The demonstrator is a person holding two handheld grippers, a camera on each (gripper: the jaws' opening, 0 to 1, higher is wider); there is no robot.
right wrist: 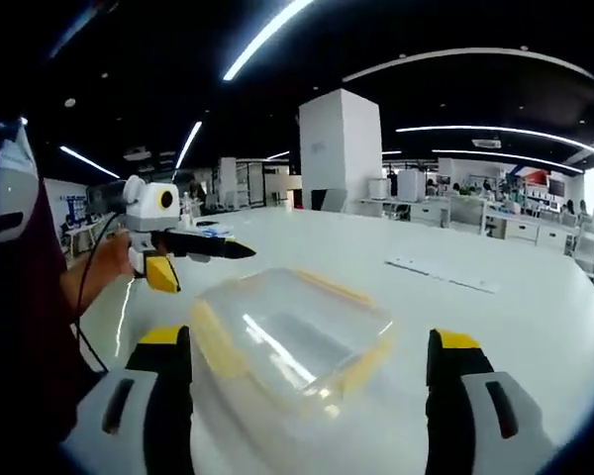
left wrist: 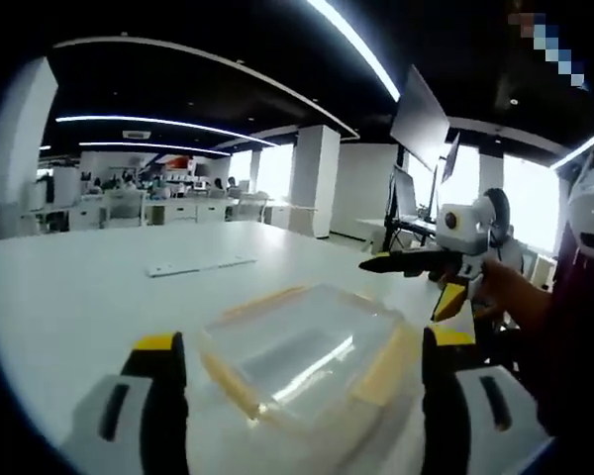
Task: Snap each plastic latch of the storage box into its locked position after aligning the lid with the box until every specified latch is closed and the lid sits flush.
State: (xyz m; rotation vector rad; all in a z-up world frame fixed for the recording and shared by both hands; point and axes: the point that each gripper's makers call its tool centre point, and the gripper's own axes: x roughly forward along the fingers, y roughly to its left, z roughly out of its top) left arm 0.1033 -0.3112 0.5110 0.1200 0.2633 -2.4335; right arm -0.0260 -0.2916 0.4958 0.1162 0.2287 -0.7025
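1. Left gripper view: the left tool stands wide open and holds nothing; its two black, yellow-tipped jaws rise on either side of the box.
2. A clear plastic box with yellow latches along its edges sits on the white desk, between and just beyond those jaws, lid on top.
3. From the right, the right tool comes in, held in a person's hand above the desk past the box; its jaws look closed together.
4. A flat white strip lies farther back on the desk.
5. Right gripper view: the box sits between the right tool's spread jaws.
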